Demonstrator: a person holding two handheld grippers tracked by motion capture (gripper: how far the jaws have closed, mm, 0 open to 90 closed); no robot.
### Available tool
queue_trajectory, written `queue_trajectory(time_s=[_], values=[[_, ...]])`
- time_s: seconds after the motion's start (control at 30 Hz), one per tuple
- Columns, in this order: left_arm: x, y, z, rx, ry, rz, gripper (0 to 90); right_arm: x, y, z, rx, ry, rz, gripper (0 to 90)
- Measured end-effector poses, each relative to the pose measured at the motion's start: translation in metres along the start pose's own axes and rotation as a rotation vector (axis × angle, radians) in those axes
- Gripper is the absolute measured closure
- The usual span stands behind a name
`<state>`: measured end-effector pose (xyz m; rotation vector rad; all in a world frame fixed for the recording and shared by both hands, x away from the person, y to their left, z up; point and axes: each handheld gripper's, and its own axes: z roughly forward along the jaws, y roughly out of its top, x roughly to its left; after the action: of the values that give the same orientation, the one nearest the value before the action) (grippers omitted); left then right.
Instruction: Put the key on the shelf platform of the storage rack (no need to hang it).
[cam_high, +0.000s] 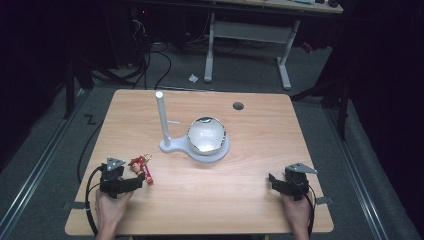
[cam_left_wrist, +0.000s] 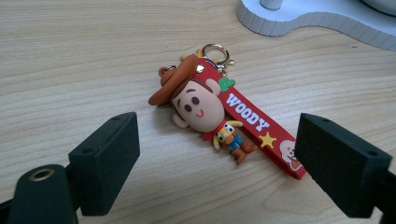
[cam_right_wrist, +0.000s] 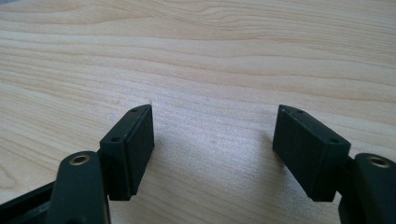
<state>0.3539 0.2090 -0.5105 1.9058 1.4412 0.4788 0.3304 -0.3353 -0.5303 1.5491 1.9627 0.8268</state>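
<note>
A Woody keychain (cam_high: 141, 167) with a red strap and a gold ring lies flat on the wooden table (cam_high: 240, 200) at the front left. In the left gripper view the keychain (cam_left_wrist: 210, 112) rests just ahead of and between the two jaws, untouched. My left gripper (cam_high: 134, 177) (cam_left_wrist: 217, 158) is open and stands right beside the keychain. At the front right, my right gripper (cam_high: 275, 181) (cam_right_wrist: 215, 144) is open over bare wood, with nothing between its jaws.
A white stand (cam_high: 172, 146) with an upright post (cam_high: 161, 117) and a side peg sits mid-table, and a shiny round bowl (cam_high: 206, 134) rests on its base. A cable hole (cam_high: 238, 106) lies near the far edge. The stand's base (cam_left_wrist: 317, 23) is just beyond the keychain.
</note>
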Motion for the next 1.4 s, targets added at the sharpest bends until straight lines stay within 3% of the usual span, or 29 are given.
queue_trajectory(time_s=[0.53,0.93,1.13,1.27,1.4], values=[[-0.001,0.007,0.022,0.043,0.018,-0.034,15.3,0.000,0.000,0.000,0.000,0.000,0.000,29.6],[-0.006,0.017,0.035,0.076,0.093,-0.001,18.9,0.000,0.000,0.000,0.000,0.000,0.000,29.6],[-0.006,0.018,0.038,0.072,0.098,-0.007,26.8,0.000,0.000,0.000,0.000,0.000,0.000,29.6],[-0.006,0.018,0.038,0.065,0.090,0.002,37.4,0.000,0.000,0.000,0.000,0.000,0.000,29.6],[-0.007,0.018,0.037,0.055,0.079,0.003,40.4,0.000,0.000,0.000,0.000,0.000,0.000,29.6]])
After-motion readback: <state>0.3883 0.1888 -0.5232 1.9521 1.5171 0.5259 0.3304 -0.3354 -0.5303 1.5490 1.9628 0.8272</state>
